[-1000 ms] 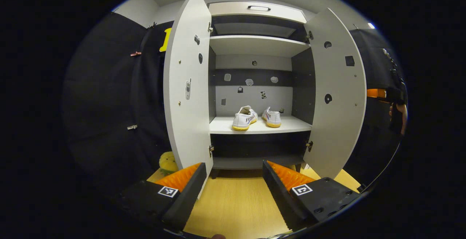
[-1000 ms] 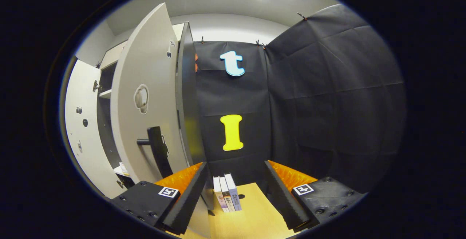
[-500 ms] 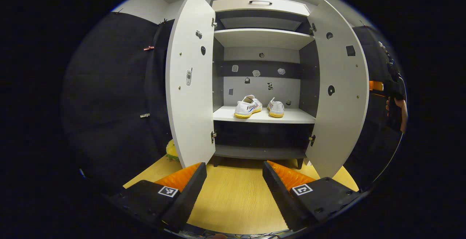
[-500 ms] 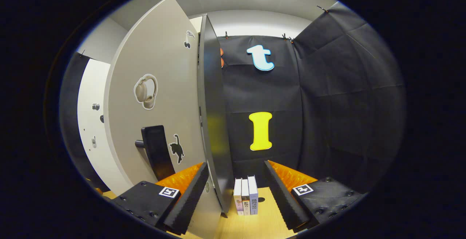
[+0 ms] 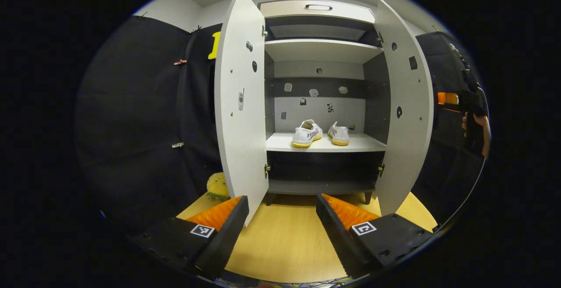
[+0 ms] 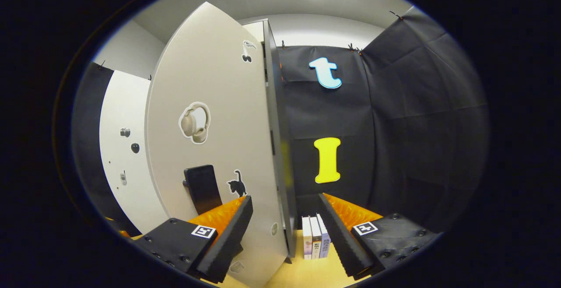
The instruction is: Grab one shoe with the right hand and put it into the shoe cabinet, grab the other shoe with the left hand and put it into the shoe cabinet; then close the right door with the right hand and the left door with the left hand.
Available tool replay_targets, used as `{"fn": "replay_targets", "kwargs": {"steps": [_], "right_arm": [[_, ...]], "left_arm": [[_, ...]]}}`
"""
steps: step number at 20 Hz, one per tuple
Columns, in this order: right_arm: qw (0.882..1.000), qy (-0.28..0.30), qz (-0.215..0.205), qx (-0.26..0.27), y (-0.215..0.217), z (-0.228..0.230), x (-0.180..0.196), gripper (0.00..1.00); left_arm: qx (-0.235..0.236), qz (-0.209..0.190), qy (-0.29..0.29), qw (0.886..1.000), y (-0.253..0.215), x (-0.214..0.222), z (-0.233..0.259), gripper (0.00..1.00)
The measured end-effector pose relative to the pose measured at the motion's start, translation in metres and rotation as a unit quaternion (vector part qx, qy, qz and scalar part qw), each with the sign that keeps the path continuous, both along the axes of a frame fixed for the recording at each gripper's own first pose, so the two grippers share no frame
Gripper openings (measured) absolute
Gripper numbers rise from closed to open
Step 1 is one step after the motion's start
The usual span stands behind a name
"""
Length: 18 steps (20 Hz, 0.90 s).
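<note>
The right gripper (image 6: pixel 284 235), jaws spread and empty, sits against the outer face of the half-open right door (image 6: pixel 219 117), a stiff hinged panel likely to swing lightly if pushed near its black handle (image 6: pixel 202 188), both sneakers (image 5: pixel 321 133) already shelved.

The left gripper (image 5: pixel 282 218) hangs low in front of the shoe cabinet (image 5: pixel 322 51), facing its inside, fingers spread wide and holding nothing. The right gripper (image 6: pixel 285 226) sits close against the cabinet's right side, fingers equally spread, empty; a hand (image 5: pixel 480 132) grips it.
</note>
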State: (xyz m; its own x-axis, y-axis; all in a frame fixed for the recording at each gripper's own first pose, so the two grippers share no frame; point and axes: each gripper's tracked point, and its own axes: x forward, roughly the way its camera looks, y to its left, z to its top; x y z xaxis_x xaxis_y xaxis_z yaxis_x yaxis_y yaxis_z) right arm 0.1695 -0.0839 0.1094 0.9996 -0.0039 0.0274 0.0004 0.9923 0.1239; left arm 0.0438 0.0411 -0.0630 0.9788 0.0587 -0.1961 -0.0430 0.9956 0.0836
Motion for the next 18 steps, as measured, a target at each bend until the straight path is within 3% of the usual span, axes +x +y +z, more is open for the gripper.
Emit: {"fn": "replay_targets", "kwargs": {"steps": [5, 8, 13, 18], "right_arm": [[1.0, 0.002, -0.006, -0.023, 0.054, 0.0, 0.018, 0.98], [0.999, 0.011, 0.023, -0.02, 0.098, -0.005, 0.026, 0.98], [1.0, 0.009, -0.003, -0.014, 0.108, -0.015, 0.017, 0.98], [0.999, 0.023, -0.043, -0.006, 0.099, -0.042, -0.014, 0.98]], "left_arm": [[-0.006, 0.011, 0.001, 1.0, 0.051, 0.001, -0.001, 0.97], [-0.013, 0.023, 0.001, 1.0, 0.082, 0.002, -0.002, 0.97], [-0.068, 0.019, -0.003, 0.997, 0.12, 0.006, 0.004, 0.97], [-0.09, 0.049, -0.017, 0.995, 0.177, 0.02, 0.013, 0.96]]}}
